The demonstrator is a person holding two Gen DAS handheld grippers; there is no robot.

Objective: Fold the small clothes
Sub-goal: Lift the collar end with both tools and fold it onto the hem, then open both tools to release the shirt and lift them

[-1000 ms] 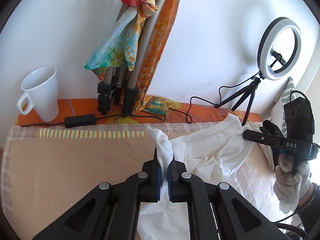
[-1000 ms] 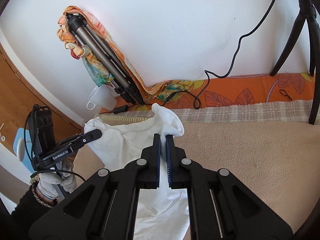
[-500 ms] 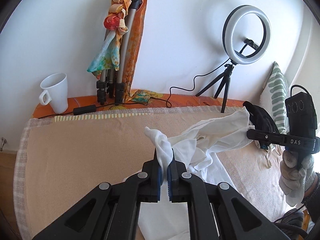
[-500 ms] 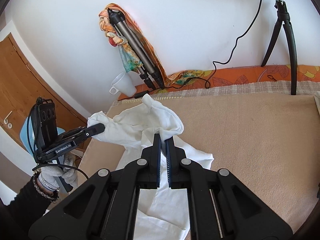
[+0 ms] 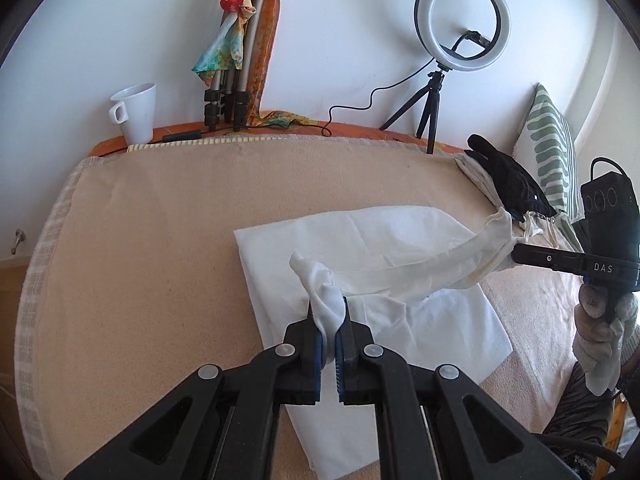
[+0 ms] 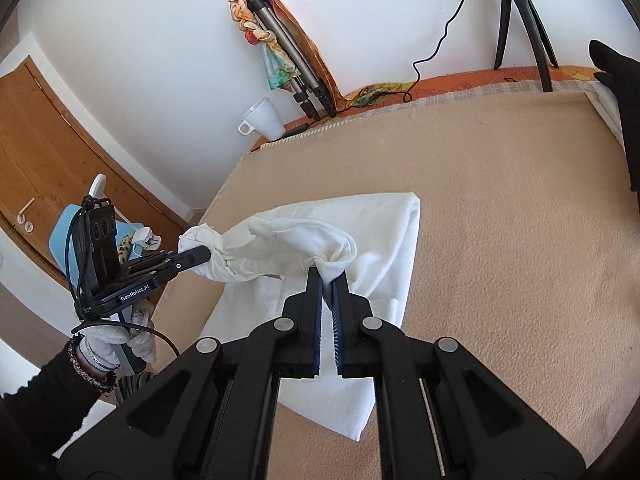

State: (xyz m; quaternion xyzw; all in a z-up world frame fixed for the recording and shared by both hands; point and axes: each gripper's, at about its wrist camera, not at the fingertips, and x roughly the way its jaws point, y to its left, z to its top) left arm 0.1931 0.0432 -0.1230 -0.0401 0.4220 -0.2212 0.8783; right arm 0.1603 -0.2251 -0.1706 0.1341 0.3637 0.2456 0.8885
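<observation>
A small white garment (image 5: 372,256) lies partly flat on the beige blanket (image 5: 160,240); it also shows in the right wrist view (image 6: 384,240). My left gripper (image 5: 328,312) is shut on one bunched corner of it. My right gripper (image 6: 327,280) is shut on the other corner. The near edge hangs stretched in the air between the two grippers, above the flat part. In the left wrist view the right gripper (image 5: 516,250) is at the right edge of the bed. In the right wrist view the left gripper (image 6: 202,256) is at the left.
A white mug (image 5: 136,112), a folded tripod with scarves (image 5: 236,40) and a ring light on a small tripod (image 5: 460,20) stand along the back wall. A black glove on folded cloth (image 5: 508,176) and a striped pillow (image 5: 548,144) lie at the right.
Both grippers pulled back toward the near side and apart, dragging the garment. It went from a lifted bunch to mostly flat on the blanket, with its near edge stretched between the grippers.
</observation>
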